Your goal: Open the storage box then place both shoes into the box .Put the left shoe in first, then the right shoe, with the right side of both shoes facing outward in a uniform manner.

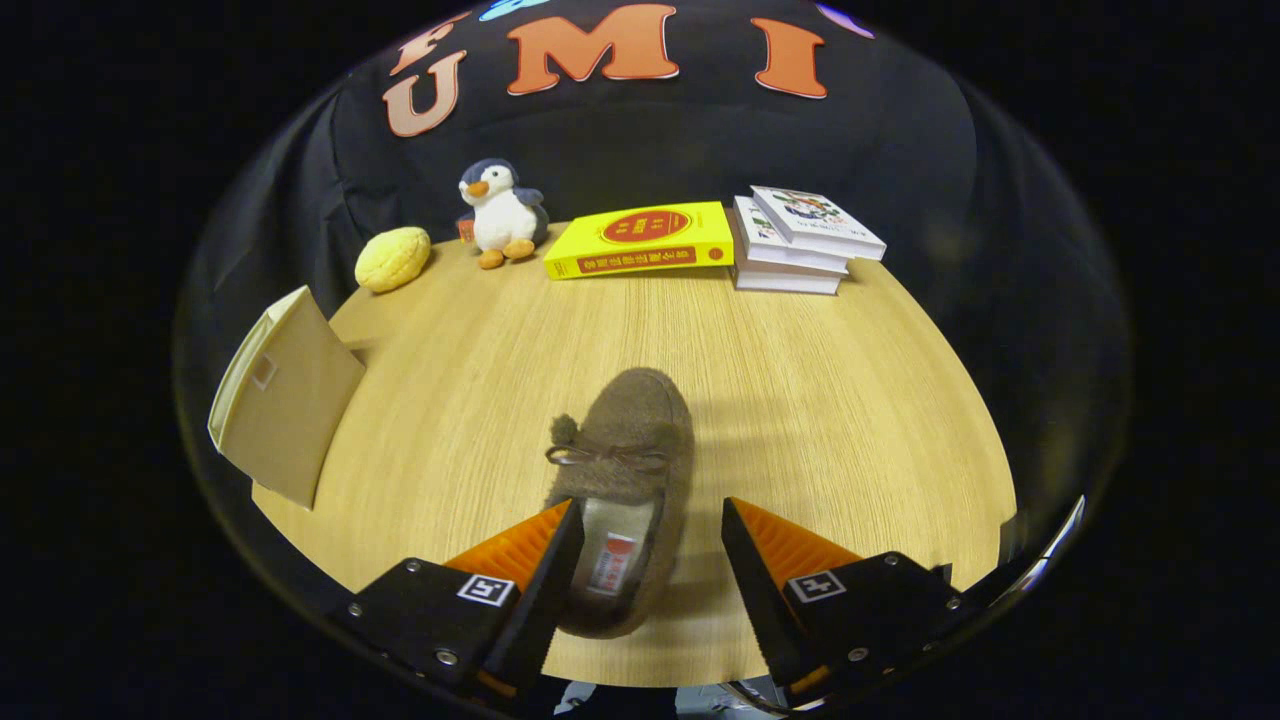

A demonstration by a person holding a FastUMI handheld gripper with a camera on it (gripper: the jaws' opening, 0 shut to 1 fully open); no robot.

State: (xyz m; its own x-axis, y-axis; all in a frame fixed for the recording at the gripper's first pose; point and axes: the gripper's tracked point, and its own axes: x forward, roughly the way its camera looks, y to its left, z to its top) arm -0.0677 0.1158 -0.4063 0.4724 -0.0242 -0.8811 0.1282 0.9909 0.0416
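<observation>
Gripper view: hand-held gripper (650, 520) fingers apart, low centre. Brown fuzzy shoe (625, 480) lies on the wood surface (820, 400), heel between the fingers, near the left one. Beige storage box (285, 395) mid-left. Penguin plush (502, 212) upper left, books (800, 240) upper right.

Bright, sharp centre; fisheye bends dim edges; soft shadows.

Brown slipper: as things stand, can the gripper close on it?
Probably yes. The gripper is open with the slipper lying heel-first between its fingers on the table. Its left finger is at the slipper's side, the right one apart from it, nothing between.
</observation>
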